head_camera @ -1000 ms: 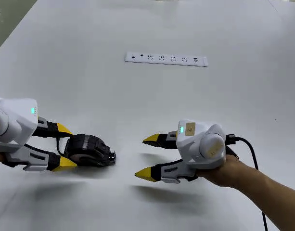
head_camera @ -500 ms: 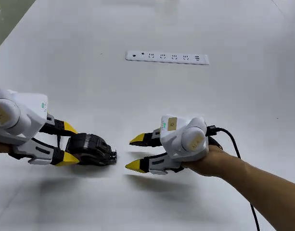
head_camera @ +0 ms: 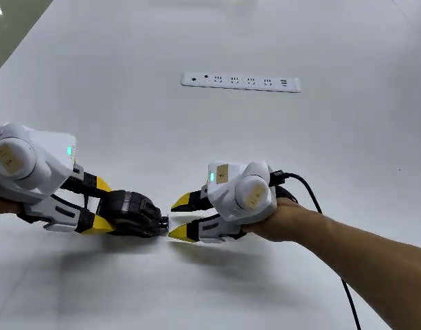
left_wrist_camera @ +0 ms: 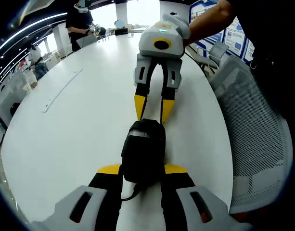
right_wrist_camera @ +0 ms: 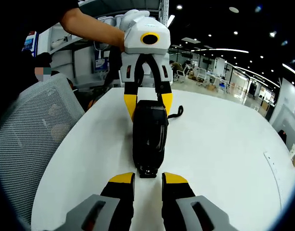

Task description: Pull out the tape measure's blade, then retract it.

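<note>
A black tape measure [head_camera: 131,213] lies on the white table [head_camera: 196,137], with my left gripper [head_camera: 100,205] shut on its body. In the left gripper view the case [left_wrist_camera: 145,149] sits between the yellow tips of the left gripper [left_wrist_camera: 142,169], and the right gripper [left_wrist_camera: 152,109] faces it head-on. My right gripper [head_camera: 177,218] is open, its yellow tips just short of the case's front end. In the right gripper view the small blade hook at the front of the tape measure [right_wrist_camera: 149,132] sits just ahead of the gap of the right gripper [right_wrist_camera: 147,179]. No blade is drawn out.
A white power strip [head_camera: 240,82] lies farther back on the table. A black cable [head_camera: 313,206] trails from the right gripper along the person's arm. A grey mesh chair [left_wrist_camera: 253,125] stands at the table's edge.
The right gripper has moved left across the table until its open tips reach the tape measure's front end. The left gripper has kept its hold and shifted slightly right.
</note>
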Demonstrator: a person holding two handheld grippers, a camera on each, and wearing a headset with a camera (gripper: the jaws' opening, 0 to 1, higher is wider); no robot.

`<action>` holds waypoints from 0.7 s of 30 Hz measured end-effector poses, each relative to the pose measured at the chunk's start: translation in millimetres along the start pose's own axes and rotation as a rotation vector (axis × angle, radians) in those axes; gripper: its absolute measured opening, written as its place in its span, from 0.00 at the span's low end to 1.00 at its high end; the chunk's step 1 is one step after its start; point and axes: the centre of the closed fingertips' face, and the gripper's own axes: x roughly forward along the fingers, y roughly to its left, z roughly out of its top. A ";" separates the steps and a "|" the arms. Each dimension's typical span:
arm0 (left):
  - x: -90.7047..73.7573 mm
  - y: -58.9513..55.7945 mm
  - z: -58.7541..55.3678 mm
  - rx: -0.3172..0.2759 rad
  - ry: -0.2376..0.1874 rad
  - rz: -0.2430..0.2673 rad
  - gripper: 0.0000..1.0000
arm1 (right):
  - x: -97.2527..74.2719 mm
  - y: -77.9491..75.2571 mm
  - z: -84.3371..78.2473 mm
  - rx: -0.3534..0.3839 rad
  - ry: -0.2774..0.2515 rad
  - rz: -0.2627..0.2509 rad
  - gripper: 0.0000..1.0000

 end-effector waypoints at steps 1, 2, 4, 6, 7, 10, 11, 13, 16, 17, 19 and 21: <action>0.0 -0.1 0.0 -0.002 -0.001 -0.001 0.25 | 0.7 0.1 -0.2 -0.002 0.003 0.003 0.19; 0.0 0.1 0.0 0.001 -0.003 0.000 0.25 | 2.0 -0.6 -0.5 -0.006 0.005 0.005 0.18; 0.1 0.2 -0.1 0.001 -0.005 -0.001 0.24 | 3.5 -1.0 -0.3 -0.008 0.008 0.009 0.17; 0.1 0.4 -0.1 0.000 -0.009 -0.002 0.24 | 5.4 -1.9 0.5 -0.013 0.010 0.012 0.16; 0.2 0.5 -0.1 0.001 -0.010 -0.001 0.24 | 6.3 -2.3 1.5 -0.014 0.009 0.013 0.16; 0.2 1.0 -0.3 0.001 -0.009 -0.001 0.24 | 9.6 -2.4 3.4 -0.019 0.012 0.020 0.15; 0.2 1.0 -0.3 0.002 -0.009 -0.001 0.24 | 10.5 -1.8 3.7 -0.021 0.013 0.025 0.14; 0.2 1.3 -0.4 -0.002 -0.010 0.000 0.24 | 12.6 0.2 3.1 -0.024 0.021 0.035 0.12; 0.4 1.5 -0.2 -0.007 -0.012 0.001 0.23 | 13.4 -0.5 2.1 -0.020 0.023 0.032 0.13; 0.4 1.5 -0.2 -0.006 -0.013 0.001 0.23 | 13.4 -0.5 1.9 -0.014 0.023 0.032 0.12; 0.5 1.5 -0.2 -0.009 -0.015 0.001 0.23 | 13.3 -0.5 1.9 -0.004 0.022 0.032 0.12; 0.5 1.6 -0.4 -0.012 -0.017 0.000 0.23 | 13.3 -0.8 1.6 0.012 0.020 0.033 0.12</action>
